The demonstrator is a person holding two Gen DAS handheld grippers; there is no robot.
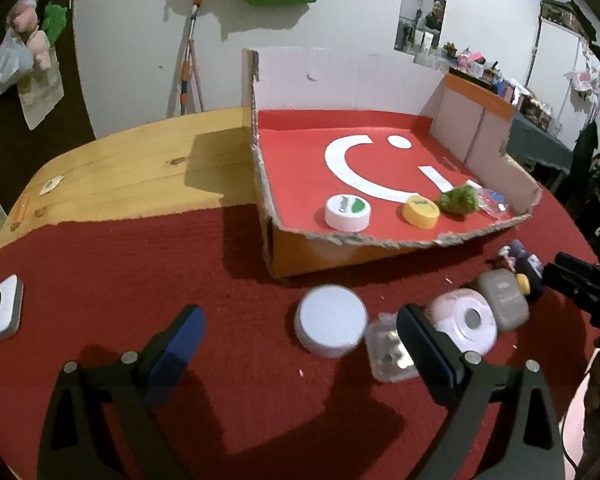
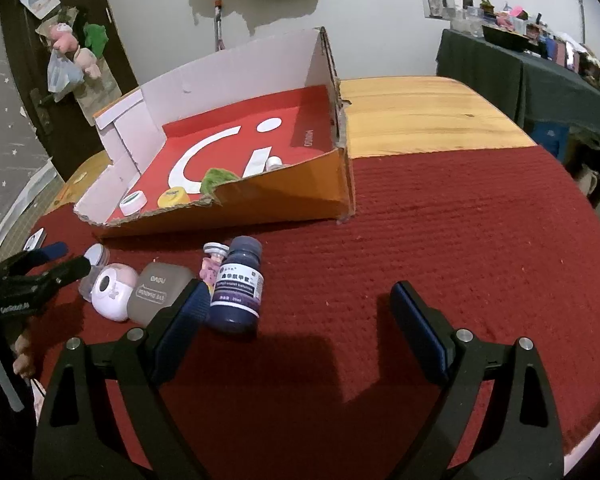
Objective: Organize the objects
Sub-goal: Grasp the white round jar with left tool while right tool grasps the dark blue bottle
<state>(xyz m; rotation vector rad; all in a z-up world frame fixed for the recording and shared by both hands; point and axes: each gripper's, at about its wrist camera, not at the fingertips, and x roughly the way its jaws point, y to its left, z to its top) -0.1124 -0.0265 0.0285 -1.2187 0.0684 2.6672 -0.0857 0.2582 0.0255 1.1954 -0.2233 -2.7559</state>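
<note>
A cut-down cardboard box (image 1: 380, 242) with a red floor stands on the red cloth; it also shows in the right wrist view (image 2: 260, 204). In it lie a white cap (image 1: 347, 213), a yellow cap (image 1: 421, 211), a green clump (image 1: 458, 200) and a crumpled clear bottle (image 1: 494, 202). On the cloth in front lie a white lid (image 1: 330, 320), a clear case (image 1: 388, 348), a pink round case (image 1: 462, 320), a grey case (image 1: 503, 300) and a dark blue bottle (image 2: 238, 284). My left gripper (image 1: 300, 340) is open, just short of the lid. My right gripper (image 2: 296, 320) is open, with the bottle beside its left finger.
A small pink figurine (image 2: 212, 264) stands behind the blue bottle. A white square device (image 1: 0, 310) lies at the cloth's left edge. Bare wooden tabletop (image 1: 140, 168) stretches left of the box. A cluttered dark table (image 2: 540, 64) stands at the far right.
</note>
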